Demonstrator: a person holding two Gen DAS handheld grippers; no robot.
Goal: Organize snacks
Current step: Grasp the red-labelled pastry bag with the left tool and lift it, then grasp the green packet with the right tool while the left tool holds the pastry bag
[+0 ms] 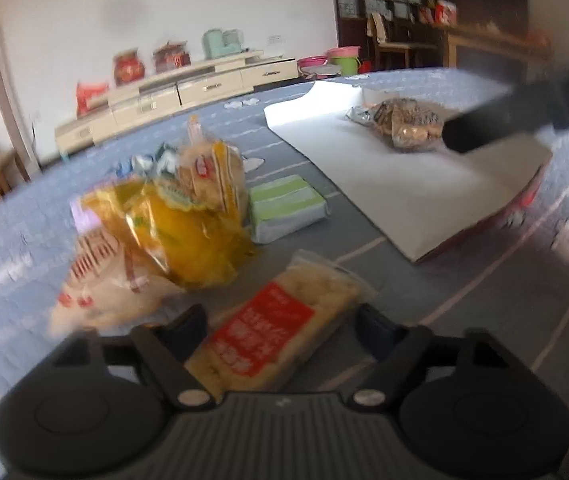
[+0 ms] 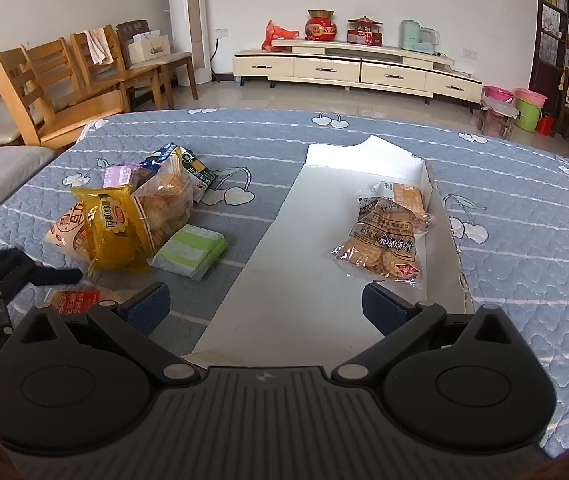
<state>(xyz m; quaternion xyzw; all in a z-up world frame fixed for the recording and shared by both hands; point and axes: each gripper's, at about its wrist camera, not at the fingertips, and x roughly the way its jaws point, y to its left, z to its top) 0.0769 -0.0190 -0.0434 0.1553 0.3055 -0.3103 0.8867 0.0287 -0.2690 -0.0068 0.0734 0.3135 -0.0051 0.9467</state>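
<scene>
A bed (image 2: 324, 128) covered by a blue-grey quilted cover with white stripes and cherry motifs fills the middle of the right wrist view. Directly on it lie: at centre right, a shallow white cardboard box (image 2: 308, 248) opened flat; at centre left, a heap of snack bags headed by a yellow bag (image 2: 114, 226); just right of the heap, a green-and-white packet (image 2: 190, 250); at lower left, a clear packet with a red label (image 2: 72, 298), largely hidden. In the left wrist view this red-labelled packet (image 1: 280, 328) lies flat at lower centre.
</scene>
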